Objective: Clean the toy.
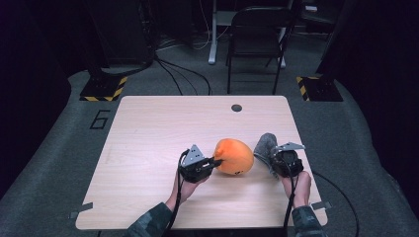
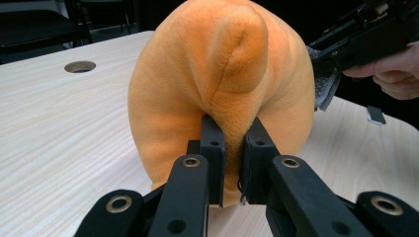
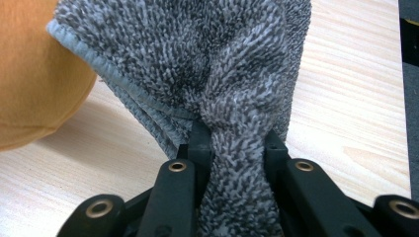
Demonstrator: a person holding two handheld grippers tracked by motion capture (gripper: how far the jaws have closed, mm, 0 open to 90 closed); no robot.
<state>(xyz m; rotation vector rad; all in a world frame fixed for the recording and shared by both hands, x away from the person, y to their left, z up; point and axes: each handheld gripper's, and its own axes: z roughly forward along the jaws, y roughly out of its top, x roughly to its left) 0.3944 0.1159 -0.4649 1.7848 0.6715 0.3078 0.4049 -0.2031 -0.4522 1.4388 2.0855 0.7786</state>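
Both claws clamped, left [image 1: 215,161] on orange plush [image 1: 234,156], right [image 1: 273,160] on grey cloth [image 1: 265,145], over pale wooden table [image 1: 163,133], dark room.

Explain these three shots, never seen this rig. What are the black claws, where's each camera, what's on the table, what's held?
No robot here: a person sits at a wooden table and holds a hand tool with two black jaws in each hand. The wide picture comes from a fixed camera above the person, looking forward and down. The other two come from small cameras riding on the tools, looking along the jaws.

The left gripper is shut on a fold of an orange plush toy; its own camera shows the jaws pinching the fabric.

The right gripper is shut on a bunched grey towel, seen close up between its jaws, right beside the toy.

A round hole sits near the table's far edge. Behind the table stands a chair.
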